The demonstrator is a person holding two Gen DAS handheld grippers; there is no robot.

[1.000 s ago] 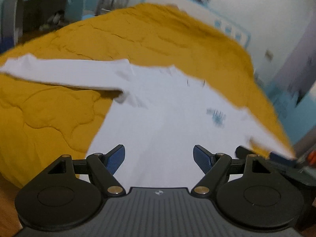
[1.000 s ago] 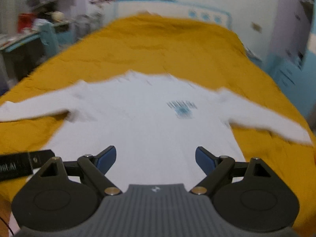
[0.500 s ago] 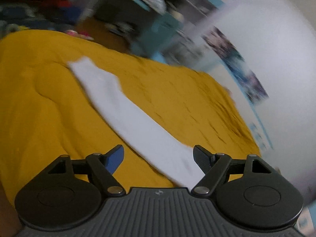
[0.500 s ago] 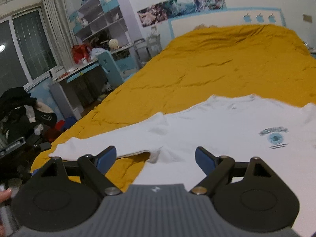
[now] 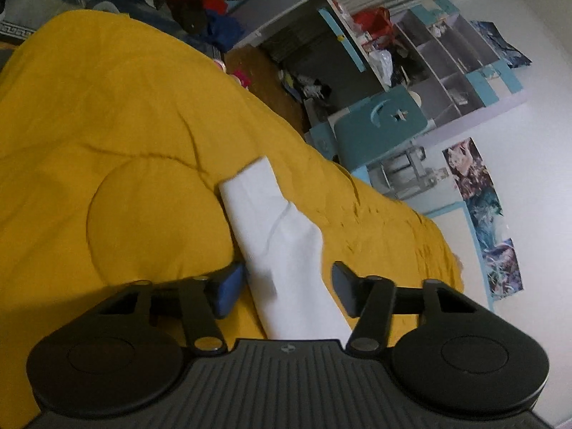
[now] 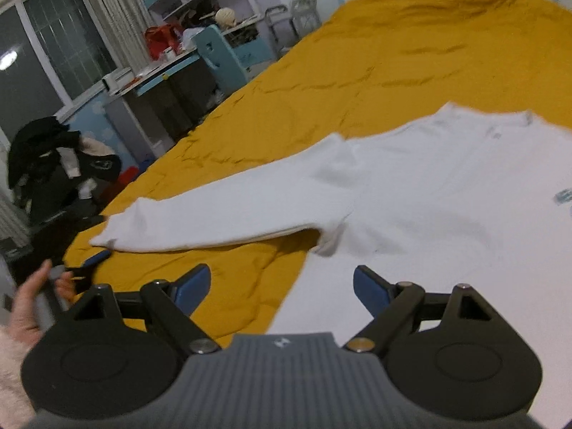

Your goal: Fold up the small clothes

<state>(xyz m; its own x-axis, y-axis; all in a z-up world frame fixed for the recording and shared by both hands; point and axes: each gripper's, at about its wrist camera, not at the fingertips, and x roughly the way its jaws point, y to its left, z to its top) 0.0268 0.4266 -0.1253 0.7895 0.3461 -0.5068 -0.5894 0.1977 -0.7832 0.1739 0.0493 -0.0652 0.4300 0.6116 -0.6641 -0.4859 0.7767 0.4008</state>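
- Left gripper (image 5: 289,287): its jaws are closing, and the sleeve (image 5: 282,250) of the white shirt lies between the two blue pads. The pads do not press on the cloth yet; a small gap shows on each side, so the grip is released.
- The sleeve runs forward from between these jaws, and its cuff (image 5: 250,178) lies ahead of them and a little to the left, flat on the yellow blanket (image 5: 125,125).
- Beyond the cuff, past the edge of the bed, stand a blue chair (image 5: 382,125) and a desk (image 5: 314,39), and far behind them grey shelves (image 5: 447,57) on the wall.
- Right gripper (image 6: 282,287): its jaws stand wide apart and hold nothing. Under the gap between them lies the border where blanket and shirt meet.
- The body of the white shirt (image 6: 447,196) spreads ahead and to the right of these jaws, flat on the blanket.
- Left of the right gripper's left jaw, a hand (image 6: 32,307) holds the handle of the other gripper, whose blue tip is just beside the end of the sleeve.
- Farther ahead, the collar (image 6: 500,118) points away from the jaws.
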